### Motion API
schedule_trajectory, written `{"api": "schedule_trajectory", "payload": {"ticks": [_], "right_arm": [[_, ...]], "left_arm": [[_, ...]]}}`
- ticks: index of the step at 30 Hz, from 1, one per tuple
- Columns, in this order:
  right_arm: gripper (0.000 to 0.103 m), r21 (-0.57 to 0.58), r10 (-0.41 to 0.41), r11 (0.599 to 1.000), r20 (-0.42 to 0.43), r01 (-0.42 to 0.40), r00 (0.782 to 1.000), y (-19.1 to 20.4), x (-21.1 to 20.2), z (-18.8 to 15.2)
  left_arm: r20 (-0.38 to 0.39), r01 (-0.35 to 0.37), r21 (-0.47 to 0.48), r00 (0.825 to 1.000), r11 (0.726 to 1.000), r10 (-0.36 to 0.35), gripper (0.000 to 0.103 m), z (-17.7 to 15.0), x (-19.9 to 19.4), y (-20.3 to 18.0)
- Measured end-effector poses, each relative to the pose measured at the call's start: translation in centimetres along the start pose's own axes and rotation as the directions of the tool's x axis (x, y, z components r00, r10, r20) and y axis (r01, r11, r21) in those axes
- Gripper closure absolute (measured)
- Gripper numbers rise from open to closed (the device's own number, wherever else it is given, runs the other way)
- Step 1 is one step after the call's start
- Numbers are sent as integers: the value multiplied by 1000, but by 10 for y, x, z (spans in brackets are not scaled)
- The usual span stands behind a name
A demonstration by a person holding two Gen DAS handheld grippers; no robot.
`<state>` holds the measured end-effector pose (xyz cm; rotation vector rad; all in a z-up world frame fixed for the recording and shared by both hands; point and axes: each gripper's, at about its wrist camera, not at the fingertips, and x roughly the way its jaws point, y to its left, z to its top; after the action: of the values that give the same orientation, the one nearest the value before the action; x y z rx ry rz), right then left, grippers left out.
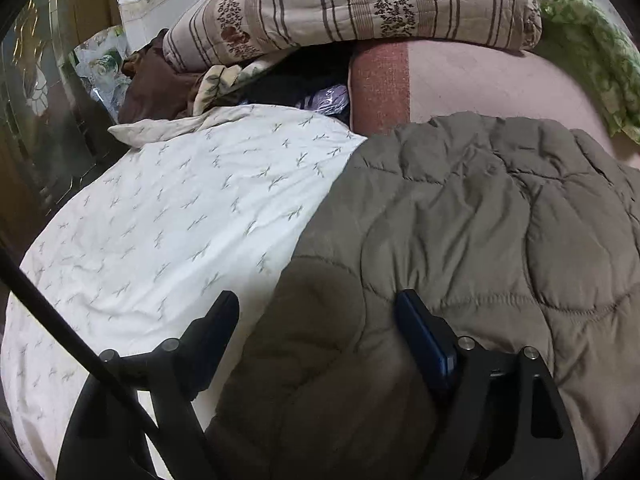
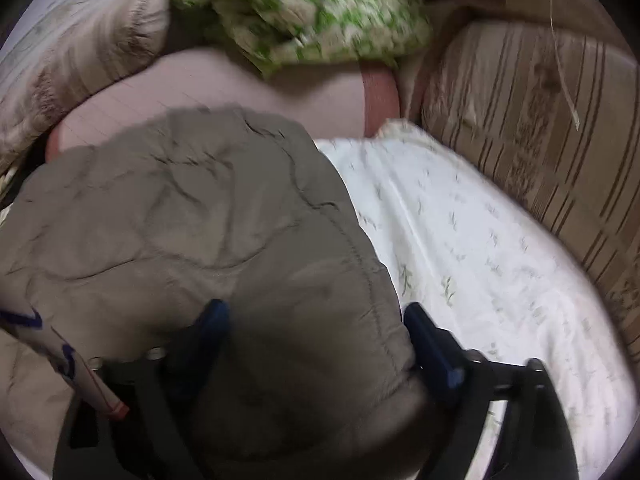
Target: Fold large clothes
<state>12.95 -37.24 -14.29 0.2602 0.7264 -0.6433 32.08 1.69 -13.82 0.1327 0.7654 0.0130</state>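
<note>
A large olive-brown quilted jacket (image 1: 472,216) lies on a white sheet with small leaf prints (image 1: 168,216). My left gripper (image 1: 316,300) is open, its fingers spread either side of a bulging fold at the jacket's left edge. In the right wrist view the same jacket (image 2: 168,216) fills the left and centre. My right gripper (image 2: 316,312) is open too, with a thick fold of the jacket's right edge lying between its fingers. The right view is blurred.
A striped floral quilt (image 1: 352,4) is piled at the back and also shows in the right wrist view (image 2: 540,128). A green-patterned blanket (image 2: 304,12) and a pink cover (image 1: 480,84) lie behind the jacket. Dark clothes (image 1: 156,84) are heaped at the back left.
</note>
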Motion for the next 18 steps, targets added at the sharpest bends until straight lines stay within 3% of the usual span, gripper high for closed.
{"api": "schedule_trajectory", "payload": {"ticks": [4, 6, 9, 12, 16, 18], "right_arm": [[1, 149, 81, 986, -63, -71, 995, -25, 22, 6], [1, 166, 72, 984, -50, -62, 996, -27, 17, 5], [2, 130, -1, 992, 27, -3, 1000, -16, -16, 6], [2, 96, -37, 995, 118, 25, 992, -5, -52, 0], [2, 48, 0, 999, 186, -9, 983, 7, -107, -11], [2, 26, 48, 998, 207, -54, 977, 13, -138, -22]], "left_arm": [[3, -10, -12, 1000, 1000, 10, 22, 3, -1, 0], [5, -22, -17, 1000, 1000, 22, 22, 7, -14, 4], [71, 7, -89, 997, 996, -1, 22, 10, -60, 19], [171, -20, -124, 984, 992, 42, 22, 5, -118, 32], [243, -76, -148, 964, 986, 111, 22, -12, -187, 49], [266, -82, -162, 956, 983, 124, 17, -28, -216, 57]]}}
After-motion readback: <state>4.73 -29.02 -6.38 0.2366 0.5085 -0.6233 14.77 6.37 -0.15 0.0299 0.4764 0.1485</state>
